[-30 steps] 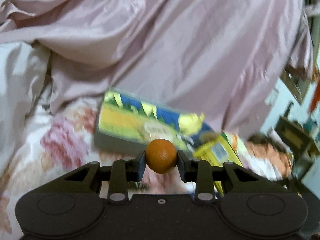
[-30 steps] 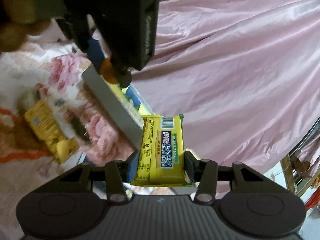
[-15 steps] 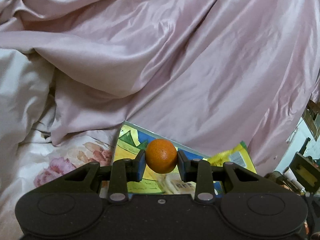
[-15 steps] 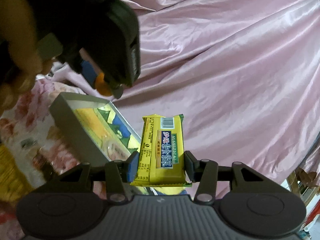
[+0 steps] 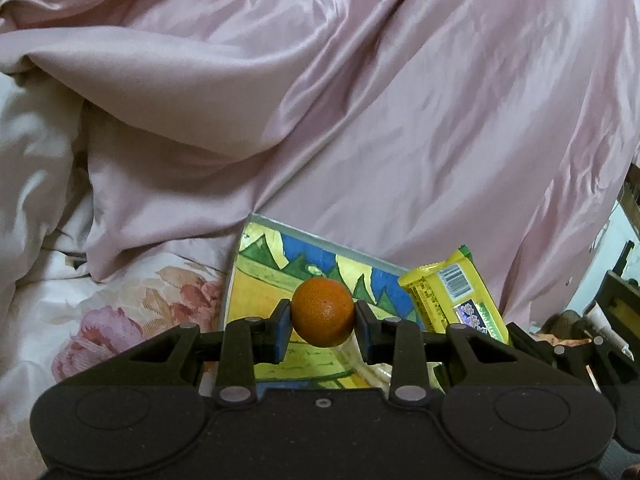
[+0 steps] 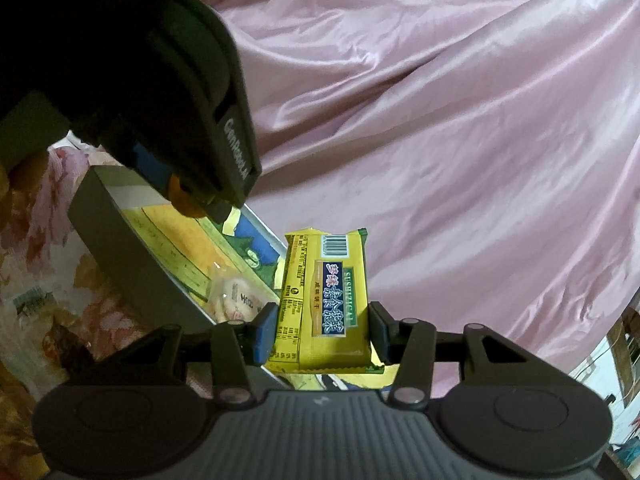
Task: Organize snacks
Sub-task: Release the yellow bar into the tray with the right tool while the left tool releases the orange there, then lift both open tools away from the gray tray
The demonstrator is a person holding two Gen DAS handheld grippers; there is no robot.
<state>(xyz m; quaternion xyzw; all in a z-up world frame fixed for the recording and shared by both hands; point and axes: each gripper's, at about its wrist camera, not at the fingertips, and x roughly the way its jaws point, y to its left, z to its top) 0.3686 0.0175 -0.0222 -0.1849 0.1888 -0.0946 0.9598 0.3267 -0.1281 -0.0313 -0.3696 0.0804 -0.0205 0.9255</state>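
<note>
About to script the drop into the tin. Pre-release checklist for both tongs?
1. Left tongs shut on the orange: ok.
2. Right tongs shut on the yellow snack pack: ok.
3. Orange over the open tin: ok in the left wrist view.
4. Pack over the tin: cannot tell, it hangs near the tin's right edge.
5. Room inside the tin: ok, only one small wrapped snack shows there.
6. Clearance between the two tongs: cannot tell, they look close.
</note>
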